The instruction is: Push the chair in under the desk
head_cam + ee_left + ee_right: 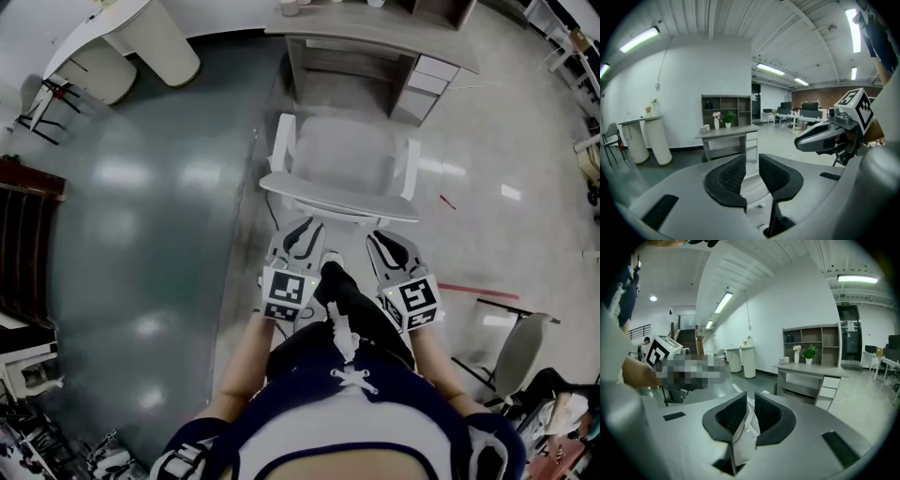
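Note:
A white office chair [342,155] with two armrests stands in front of the grey desk [375,37], its backrest's top edge [337,199] towards me. The seat is mostly outside the desk. My left gripper [302,230] [750,161] sits just behind the backrest's left part, its jaws a narrow gap apart with nothing between them. My right gripper [382,242] [751,399] is just behind the backrest's right part, jaws shut and empty. Whether either one touches the backrest I cannot tell. Both gripper views look over the chair to the desk [726,133] [811,369].
The desk has a drawer unit [427,80] on its right side. A white counter on round pillars [141,37] stands at the far left, a dark shelf [23,216] at the left edge. A grey chair [520,352] stands at the right. Red tape [478,291] marks the floor.

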Demonstrator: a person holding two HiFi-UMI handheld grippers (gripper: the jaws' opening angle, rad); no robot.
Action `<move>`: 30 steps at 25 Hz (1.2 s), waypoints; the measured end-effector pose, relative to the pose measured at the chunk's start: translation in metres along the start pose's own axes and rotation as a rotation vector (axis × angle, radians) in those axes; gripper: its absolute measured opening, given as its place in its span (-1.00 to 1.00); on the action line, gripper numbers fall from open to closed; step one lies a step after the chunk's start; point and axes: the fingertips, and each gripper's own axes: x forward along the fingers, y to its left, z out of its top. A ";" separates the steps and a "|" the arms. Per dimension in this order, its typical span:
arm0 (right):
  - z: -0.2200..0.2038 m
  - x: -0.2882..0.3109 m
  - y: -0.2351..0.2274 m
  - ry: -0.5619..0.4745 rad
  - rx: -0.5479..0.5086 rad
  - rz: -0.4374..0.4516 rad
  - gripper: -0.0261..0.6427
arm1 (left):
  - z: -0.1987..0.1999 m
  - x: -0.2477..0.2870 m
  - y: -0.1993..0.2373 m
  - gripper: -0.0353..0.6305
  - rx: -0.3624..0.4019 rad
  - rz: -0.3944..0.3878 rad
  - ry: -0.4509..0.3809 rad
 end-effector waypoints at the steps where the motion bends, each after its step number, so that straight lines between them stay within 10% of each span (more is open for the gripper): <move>1: -0.002 0.005 -0.004 0.009 -0.006 0.005 -0.88 | -0.004 0.007 0.000 -0.62 0.017 -0.017 0.028; 13: -0.038 0.060 -0.035 0.188 -0.116 0.040 -0.54 | -0.053 0.068 0.009 -0.28 0.614 -0.098 0.320; 24: -0.094 0.098 -0.045 0.373 -0.432 0.074 -0.46 | -0.097 0.112 0.031 -0.20 0.673 -0.212 0.467; 30: -0.096 0.107 -0.048 0.361 -0.412 0.057 -0.46 | -0.107 0.120 0.032 -0.21 0.623 -0.287 0.471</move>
